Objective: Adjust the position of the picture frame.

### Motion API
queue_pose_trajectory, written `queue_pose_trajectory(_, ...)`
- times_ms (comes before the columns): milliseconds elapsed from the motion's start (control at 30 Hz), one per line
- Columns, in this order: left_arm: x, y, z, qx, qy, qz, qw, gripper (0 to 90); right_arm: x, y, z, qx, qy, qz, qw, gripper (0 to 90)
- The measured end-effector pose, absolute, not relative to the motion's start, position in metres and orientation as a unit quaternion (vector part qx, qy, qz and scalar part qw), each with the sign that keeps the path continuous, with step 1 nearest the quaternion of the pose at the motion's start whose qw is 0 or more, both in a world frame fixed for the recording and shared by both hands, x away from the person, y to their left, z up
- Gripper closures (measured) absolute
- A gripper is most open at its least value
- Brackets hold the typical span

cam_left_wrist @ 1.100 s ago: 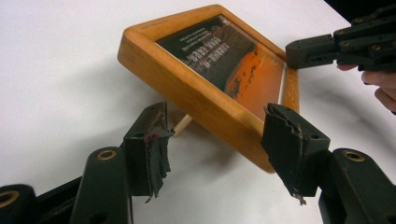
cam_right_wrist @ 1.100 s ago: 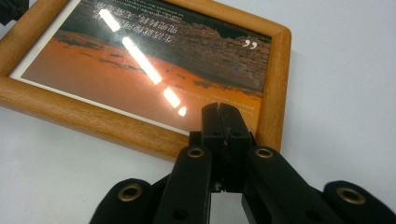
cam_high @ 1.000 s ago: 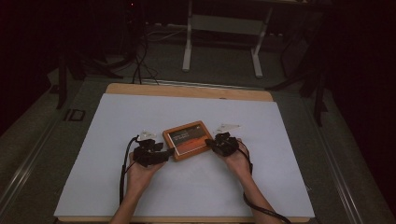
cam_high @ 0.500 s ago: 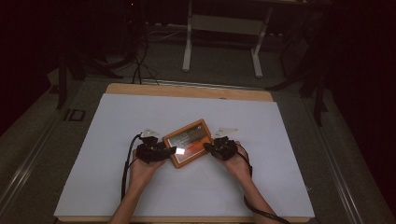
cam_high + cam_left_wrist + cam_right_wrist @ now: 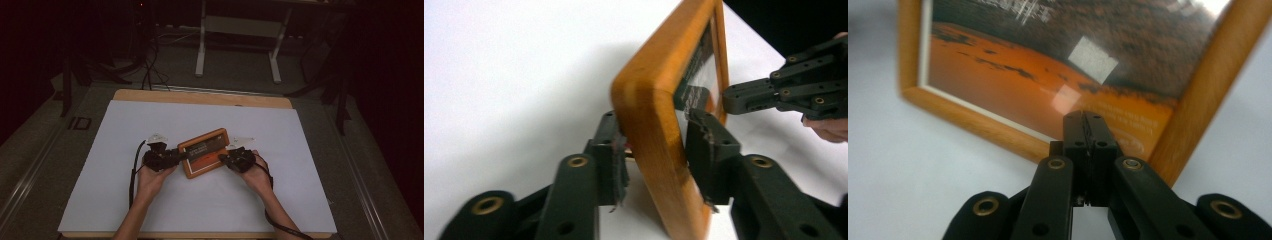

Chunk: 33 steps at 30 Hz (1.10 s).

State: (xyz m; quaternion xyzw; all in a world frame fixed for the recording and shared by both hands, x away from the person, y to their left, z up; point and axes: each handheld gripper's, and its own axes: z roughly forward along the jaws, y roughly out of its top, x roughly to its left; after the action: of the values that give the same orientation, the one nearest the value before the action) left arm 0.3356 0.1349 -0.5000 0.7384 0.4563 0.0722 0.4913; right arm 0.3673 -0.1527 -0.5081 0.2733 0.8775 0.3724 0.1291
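A white sheet (image 5: 200, 200) covers the counter (image 5: 200, 96). On it a wooden picture frame (image 5: 204, 152) stands tilted, one end lifted. The left gripper (image 5: 655, 150) clamps the frame's near edge between its fingers (image 5: 709, 145), one on the back, one on the glass. The right gripper (image 5: 1087, 131) has its fingers pressed together, empty, their tips against the frame's glass front near its lower corner.

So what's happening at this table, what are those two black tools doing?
A person sits at a white-covered table with a hand-held claw in each hand. The left claw is clamped on the edge of a wooden picture frame, one pad on each face, holding it tilted up off the table. The right claw is shut with nothing between its jaws, its tip at the frame's glass front near the opposite corner.
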Motion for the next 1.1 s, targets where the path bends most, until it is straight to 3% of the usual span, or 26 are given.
queue_pose_trajectory(233,0.33,0.122,-0.488,0.772,0.4,0.095,0.485,68.9,0.357,-0.157,-0.48,0.241,0.884,0.378,0.135,81.4)
queue_pose_trajectory(733,0.323,0.099,-0.468,0.807,0.335,0.13,0.469,70.0,0.338,-0.168,-0.419,0.162,0.894,0.383,0.166,63.0)
queue_pose_trajectory(1100,0.324,0.086,-0.452,0.822,0.299,0.146,0.462,70.1,0.36,-0.162,-0.415,0.142,0.901,0.374,0.169,44.6)
